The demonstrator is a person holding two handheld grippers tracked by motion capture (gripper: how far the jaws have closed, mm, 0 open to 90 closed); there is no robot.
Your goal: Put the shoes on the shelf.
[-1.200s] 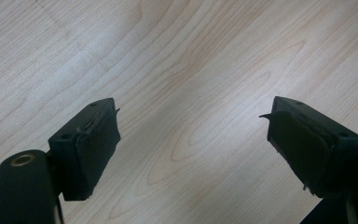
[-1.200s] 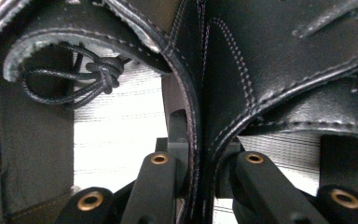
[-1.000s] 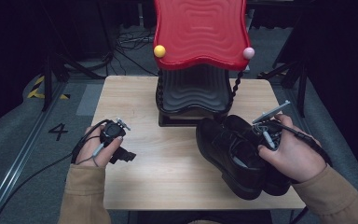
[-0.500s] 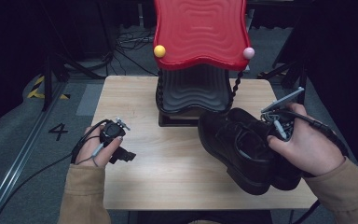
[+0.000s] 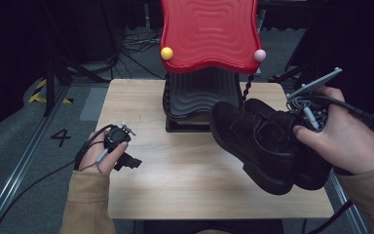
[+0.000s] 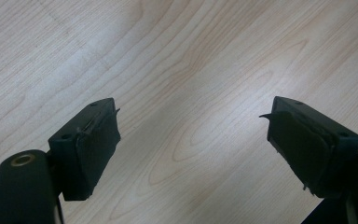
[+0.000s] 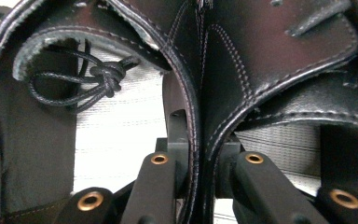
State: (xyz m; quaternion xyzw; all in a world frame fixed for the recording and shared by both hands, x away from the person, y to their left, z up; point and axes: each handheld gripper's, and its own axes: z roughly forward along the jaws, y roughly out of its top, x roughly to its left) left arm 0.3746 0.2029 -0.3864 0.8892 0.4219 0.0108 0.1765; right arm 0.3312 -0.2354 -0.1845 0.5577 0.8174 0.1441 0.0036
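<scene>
1. Black leather dominates the frame: a pair of shoes (image 5: 268,146) hangs in the air to the right of the red wavy-topped rack (image 5: 208,34), toes pointing toward the rack's dark base, soles clear of the wooden table (image 5: 185,190).
2. The right gripper (image 5: 308,116) carries both shoes at once. In the right gripper view, one jaw sits inside each shoe, and the two pinch the touching inner collars of the pair (image 7: 200,116) between them at a narrow setting. A knotted lace (image 7: 103,74) lies inside the shoe on that view's left.
3. The left gripper (image 5: 121,155) rests on the table, left of the rack and well apart from the shoes. In the left gripper view its jaws stand wide, with bare wood grain (image 6: 186,84) between them.
4. A yellow ball (image 5: 166,53) and a pink ball (image 5: 259,55) mark the rack's front corners.
</scene>
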